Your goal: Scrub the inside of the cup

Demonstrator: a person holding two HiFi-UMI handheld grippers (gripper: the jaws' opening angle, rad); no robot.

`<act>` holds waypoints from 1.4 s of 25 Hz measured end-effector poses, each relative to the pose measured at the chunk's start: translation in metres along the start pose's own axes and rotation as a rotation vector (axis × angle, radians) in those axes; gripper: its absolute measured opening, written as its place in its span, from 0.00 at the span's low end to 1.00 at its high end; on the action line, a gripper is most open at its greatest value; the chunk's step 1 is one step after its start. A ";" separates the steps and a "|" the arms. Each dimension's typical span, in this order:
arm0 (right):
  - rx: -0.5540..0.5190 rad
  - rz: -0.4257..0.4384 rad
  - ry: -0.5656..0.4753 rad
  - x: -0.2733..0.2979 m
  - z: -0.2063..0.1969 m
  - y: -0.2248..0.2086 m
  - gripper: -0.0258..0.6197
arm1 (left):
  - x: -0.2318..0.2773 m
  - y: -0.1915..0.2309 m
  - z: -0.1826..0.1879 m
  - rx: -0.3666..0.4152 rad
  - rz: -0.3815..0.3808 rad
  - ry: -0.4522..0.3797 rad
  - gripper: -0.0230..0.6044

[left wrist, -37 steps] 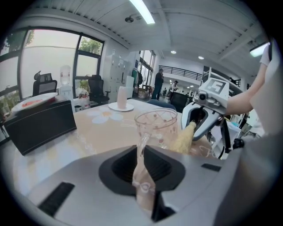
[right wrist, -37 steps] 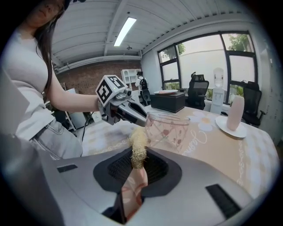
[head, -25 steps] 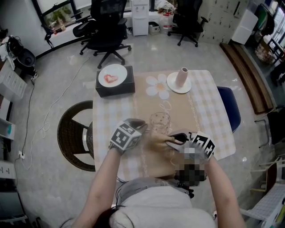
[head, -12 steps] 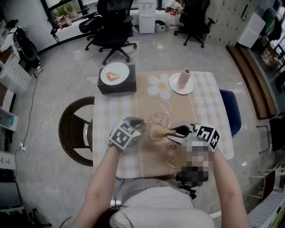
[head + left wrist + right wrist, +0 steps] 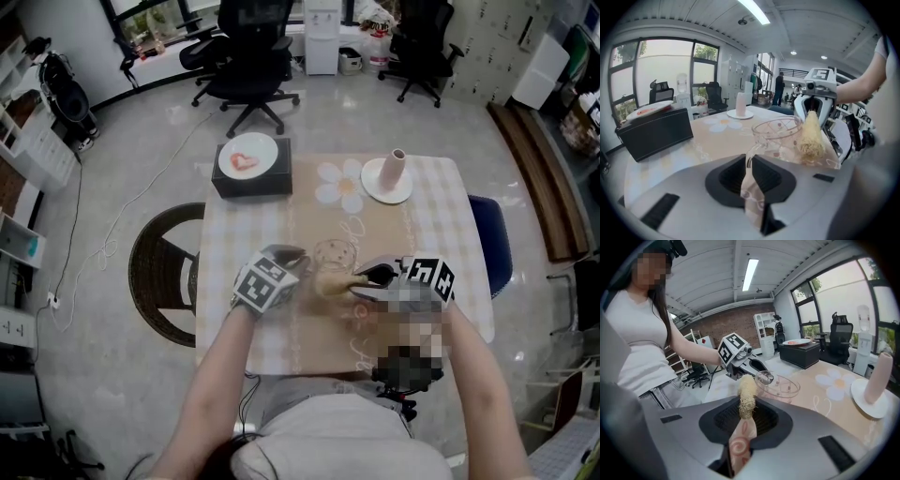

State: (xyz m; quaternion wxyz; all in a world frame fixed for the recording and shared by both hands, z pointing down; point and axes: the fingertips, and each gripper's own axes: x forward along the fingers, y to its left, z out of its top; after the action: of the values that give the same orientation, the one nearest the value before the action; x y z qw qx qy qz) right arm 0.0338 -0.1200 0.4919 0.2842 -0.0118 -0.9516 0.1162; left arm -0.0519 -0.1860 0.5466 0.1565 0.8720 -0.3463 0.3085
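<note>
The left gripper (image 5: pixel 750 169) is steadying the cup (image 5: pixel 781 134), clamping its handle. The right gripper (image 5: pixel 742 414) is pinching the scrubber (image 5: pixel 746 393) beside it, ready to scrub.

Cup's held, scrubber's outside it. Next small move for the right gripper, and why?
Probably lift the right gripper slightly and tip its tan fibrous loofah scrubber over the rim into the clear glass cup. The scrubber tip sits outside the cup, beside its wall, and the left gripper is shut on the cup's handle, so the cup looks steadied.
</note>
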 end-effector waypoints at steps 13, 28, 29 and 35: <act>0.002 0.056 0.056 0.020 -0.036 0.005 0.14 | 0.002 0.006 -0.002 -0.056 0.056 -0.027 0.11; -0.117 0.075 -0.127 -0.018 0.011 0.007 0.14 | 0.007 0.018 0.000 -0.094 0.105 -0.064 0.11; -0.116 0.072 -0.128 -0.018 0.012 0.005 0.14 | 0.007 0.019 0.001 -0.101 0.106 -0.067 0.11; -0.090 0.054 -0.134 -0.011 0.012 -0.008 0.14 | 0.010 0.023 0.003 -0.148 0.102 -0.085 0.11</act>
State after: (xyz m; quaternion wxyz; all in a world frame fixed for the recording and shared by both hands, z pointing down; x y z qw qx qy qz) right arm 0.0370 -0.1311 0.4784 0.2159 -0.0426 -0.9721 0.0815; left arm -0.0612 -0.2092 0.5521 0.1896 0.8516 -0.4185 0.2522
